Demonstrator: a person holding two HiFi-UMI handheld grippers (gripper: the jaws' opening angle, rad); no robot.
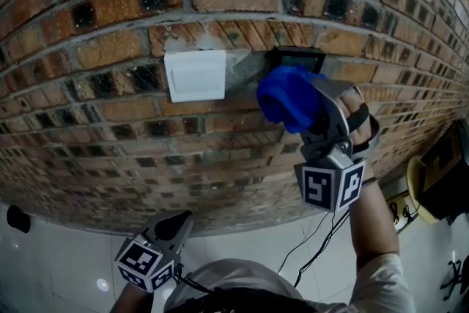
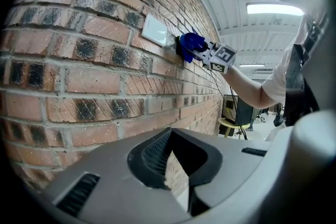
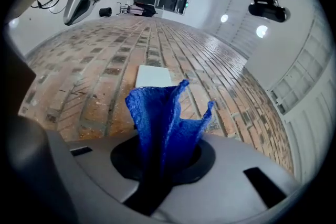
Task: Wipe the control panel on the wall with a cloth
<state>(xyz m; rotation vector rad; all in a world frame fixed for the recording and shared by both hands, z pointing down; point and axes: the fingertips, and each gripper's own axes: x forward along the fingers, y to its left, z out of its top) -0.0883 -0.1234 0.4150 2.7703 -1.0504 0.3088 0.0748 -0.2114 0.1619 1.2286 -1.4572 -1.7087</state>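
r arm raised, forearm near upright, right gripper [image 1: 315, 117] tipped at the brick wall [image 1: 110, 48], jaws clamped on a bunched blue cloth [image 1: 288, 97]. cloth sits vs the lower edge of the dark control panel [image 1: 296, 56], just beside a white switch plate [image 1: 195, 75]. left gripper [image 1: 179, 222] held low, jaws together, w/ nothing in them.

Control panel [image 1: 297, 55] on wall [image 1: 110, 26], right of switch plate [image 1: 195, 75], behind cloth [image 1: 288, 97]

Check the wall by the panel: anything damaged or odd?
A rough grey patch sits between the white switch plate and the dark panel, breaking the brick pattern. The cloth in the right claw covers the panel's lower part. Nothing else stands out.
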